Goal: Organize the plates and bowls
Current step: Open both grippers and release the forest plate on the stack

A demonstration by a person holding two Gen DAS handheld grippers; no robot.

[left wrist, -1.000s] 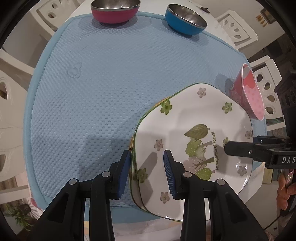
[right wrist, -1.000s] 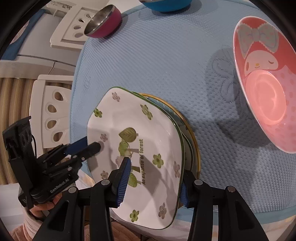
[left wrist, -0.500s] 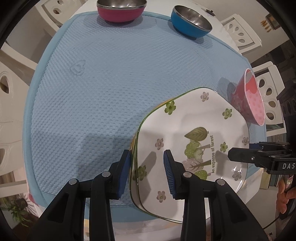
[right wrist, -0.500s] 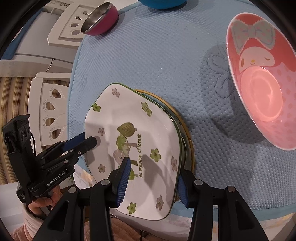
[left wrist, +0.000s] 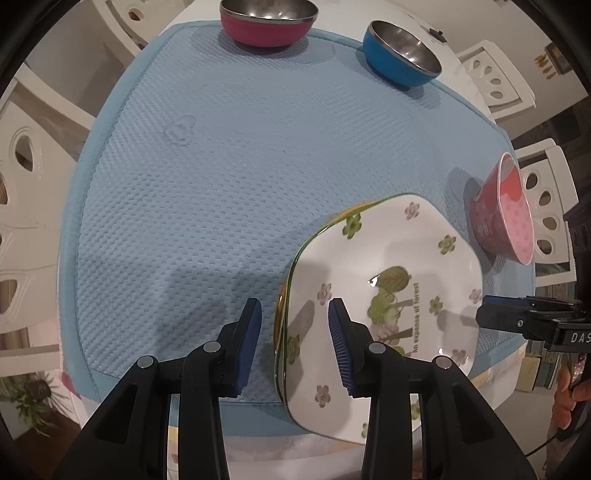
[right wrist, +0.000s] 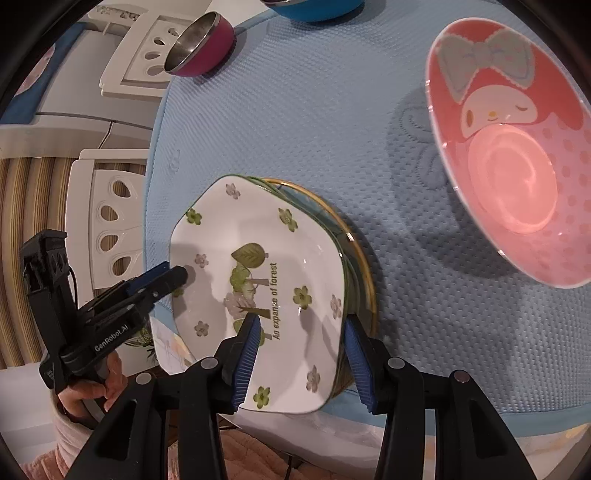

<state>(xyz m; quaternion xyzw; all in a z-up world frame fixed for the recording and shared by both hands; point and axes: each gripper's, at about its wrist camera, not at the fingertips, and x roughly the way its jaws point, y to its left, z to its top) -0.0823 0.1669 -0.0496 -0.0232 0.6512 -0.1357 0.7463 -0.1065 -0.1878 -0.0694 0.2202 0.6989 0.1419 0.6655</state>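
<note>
A white plate [left wrist: 388, 258] [right wrist: 303, 240] printed with green trees and flowers tops a stack whose lower plates show only a green rim and a gold rim [right wrist: 364, 266]. The stack lies at the near edge of a blue mat [left wrist: 221, 184] and overhangs it. My left gripper [left wrist: 294, 310] [right wrist: 173, 275] is open and straddles the stack's left rim, with mat showing between its outer pad and the plates. My right gripper [right wrist: 302, 325] [left wrist: 495, 319] is open astride the opposite rim, one pad over the plate and one just outside. A pink cartoon bowl [right wrist: 513, 192] [left wrist: 513, 214] stands beyond the stack.
A magenta steel bowl [left wrist: 267, 22] [right wrist: 201, 44] and a blue steel bowl [left wrist: 399, 55] [right wrist: 314, 7] stand at the mat's far edge. White chairs [left wrist: 546, 206] [right wrist: 110, 229] ring the table. A person's hand [right wrist: 88, 391] holds the left gripper's handle.
Both hands shifted slightly, so the stack sits a little lower in the left wrist view and higher in the right wrist view. The plates stay where they were on the mat.
</note>
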